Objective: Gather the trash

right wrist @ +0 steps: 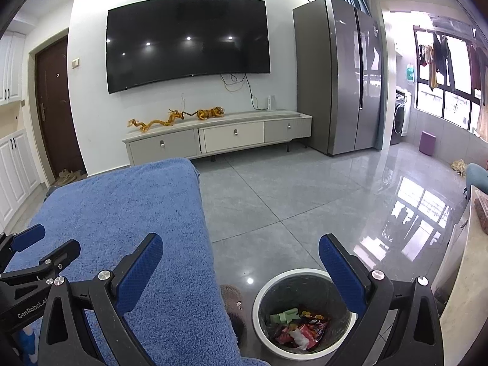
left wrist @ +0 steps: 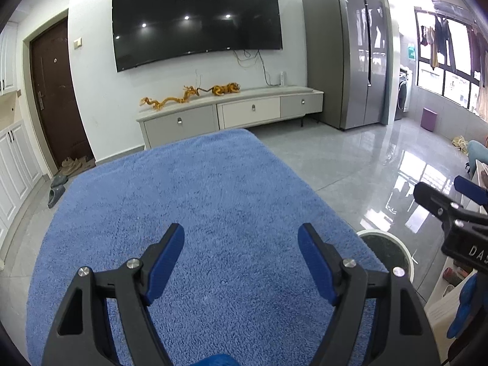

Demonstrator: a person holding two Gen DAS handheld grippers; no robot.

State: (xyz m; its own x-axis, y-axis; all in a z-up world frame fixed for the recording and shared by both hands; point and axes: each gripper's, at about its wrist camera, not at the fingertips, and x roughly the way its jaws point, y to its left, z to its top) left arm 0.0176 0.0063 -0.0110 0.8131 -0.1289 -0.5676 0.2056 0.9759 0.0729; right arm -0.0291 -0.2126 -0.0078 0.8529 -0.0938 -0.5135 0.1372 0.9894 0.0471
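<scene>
While both grippers hang above the blue fleece cloth (left wrist: 213, 213), the room spreads out behind: grey tiled floor (right wrist: 274, 201), a wall-mounted curved TV (right wrist: 187, 41), a steel double-door fridge (right wrist: 341, 76), and a low pale TV cabinet (right wrist: 219, 137) with yellow dragon and tiger figures (right wrist: 177, 117) on top. A brown entry door (left wrist: 55, 91) stands at far left, shoes on the floor beside it.

Trash bin (right wrist: 305, 308): round, white rim, dark liner, mouth facing straight up. It stands on the floor just beside the cloth's right edge and below the right gripper. No long axis to speak of. Inside lies the trash (right wrist: 299, 324): crumpled red and orange snack wrappers, pale green pieces, a white scrap, heaped with no clear heading.

Left gripper (left wrist: 241, 259): blue pads spread wide, nothing between them, over the cloth. Right gripper (right wrist: 241, 268): jaws likewise wide apart and empty, the right finger crossing the bin's rim in view. A brown knitted object (right wrist: 233, 305) sits between cloth edge and bin; what it is I cannot tell.

Writing: "GenRobot.AI" on the left gripper's body in the right wrist view; "DAS" on the right gripper's body in the left wrist view, cut off at the frame edge.
</scene>
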